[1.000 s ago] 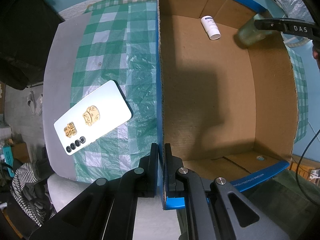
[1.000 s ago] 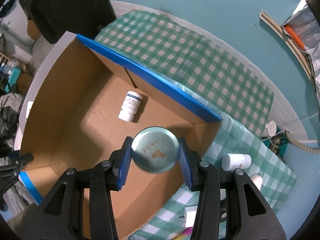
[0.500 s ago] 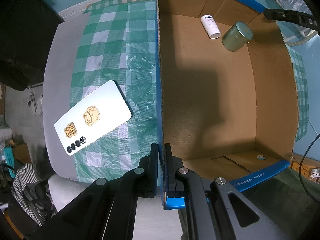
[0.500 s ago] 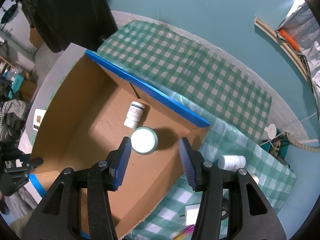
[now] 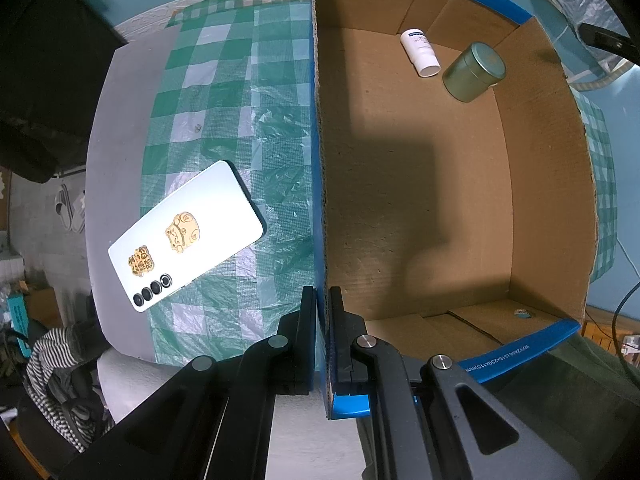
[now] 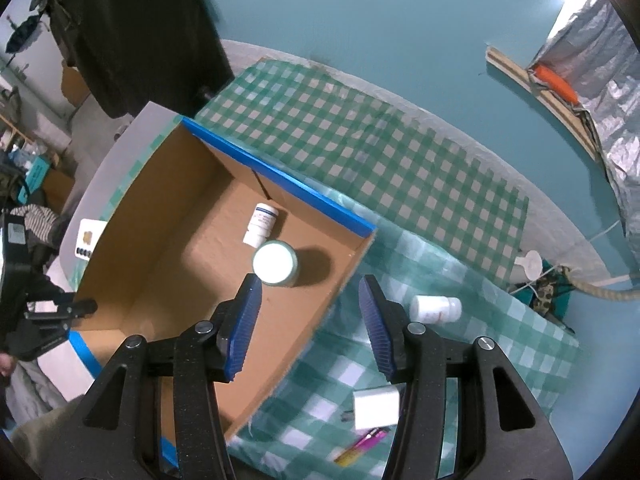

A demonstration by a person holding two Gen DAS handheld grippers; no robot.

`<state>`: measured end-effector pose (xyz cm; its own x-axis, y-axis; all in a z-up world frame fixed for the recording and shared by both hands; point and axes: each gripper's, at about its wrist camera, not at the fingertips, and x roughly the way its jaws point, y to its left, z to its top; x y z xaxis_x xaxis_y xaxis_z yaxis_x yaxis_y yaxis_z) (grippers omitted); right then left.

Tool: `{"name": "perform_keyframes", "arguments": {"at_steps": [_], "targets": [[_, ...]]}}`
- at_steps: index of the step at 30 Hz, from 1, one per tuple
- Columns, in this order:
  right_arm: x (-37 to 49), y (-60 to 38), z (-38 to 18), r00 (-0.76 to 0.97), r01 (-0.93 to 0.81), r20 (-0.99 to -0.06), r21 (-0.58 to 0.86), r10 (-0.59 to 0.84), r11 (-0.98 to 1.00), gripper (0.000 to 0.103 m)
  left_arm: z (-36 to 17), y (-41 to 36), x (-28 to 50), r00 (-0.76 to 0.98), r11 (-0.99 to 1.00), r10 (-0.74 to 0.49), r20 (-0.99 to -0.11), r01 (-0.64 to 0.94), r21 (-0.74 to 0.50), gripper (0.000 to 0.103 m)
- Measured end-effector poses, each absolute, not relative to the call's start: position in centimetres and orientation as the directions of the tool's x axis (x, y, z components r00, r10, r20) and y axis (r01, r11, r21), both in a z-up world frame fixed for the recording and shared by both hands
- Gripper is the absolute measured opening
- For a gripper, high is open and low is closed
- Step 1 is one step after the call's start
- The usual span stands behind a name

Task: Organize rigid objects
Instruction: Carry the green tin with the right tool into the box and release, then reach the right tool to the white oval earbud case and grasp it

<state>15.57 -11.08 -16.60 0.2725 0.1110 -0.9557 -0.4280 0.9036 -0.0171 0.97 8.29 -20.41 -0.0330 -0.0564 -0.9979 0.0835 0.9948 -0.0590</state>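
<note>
A cardboard box with blue-taped rims stands on a green checked cloth. A green round tin stands upright in its far corner, beside a white pill bottle lying on its side. My left gripper is shut on the box's near wall. My right gripper is open and empty, raised above the box's right wall; the tin and the bottle lie below it.
A white phone lies back up on the cloth left of the box. Right of the box lie another white bottle, a white charger plug and a pink lighter. A teal wall stands behind.
My right gripper opened and let go of the green tin, which now stands in the box. The gripper then rose and drew back to the right. The left gripper held still.
</note>
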Motion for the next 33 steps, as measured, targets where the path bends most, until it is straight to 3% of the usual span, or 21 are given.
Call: {"name": "perform_keyframes", "arguments": {"at_steps": [15,33], "targets": [[13.8,-16.4,-15.1,0.283,-0.374,-0.957,-0.049,0.064,0.926,0.053,-20.4,8.3,1.0,-0.035,0.995,-0.056,-0.998,0.083,-0.058,0.005],[12.1,-25.7,-18.5,0.206,-0.184,-0.979,-0.049,-0.01,0.982,0.054,-20.4,8.3,1.1,-0.035,0.995,-0.052,-0.998,0.086,-0.055,0.005]]}}
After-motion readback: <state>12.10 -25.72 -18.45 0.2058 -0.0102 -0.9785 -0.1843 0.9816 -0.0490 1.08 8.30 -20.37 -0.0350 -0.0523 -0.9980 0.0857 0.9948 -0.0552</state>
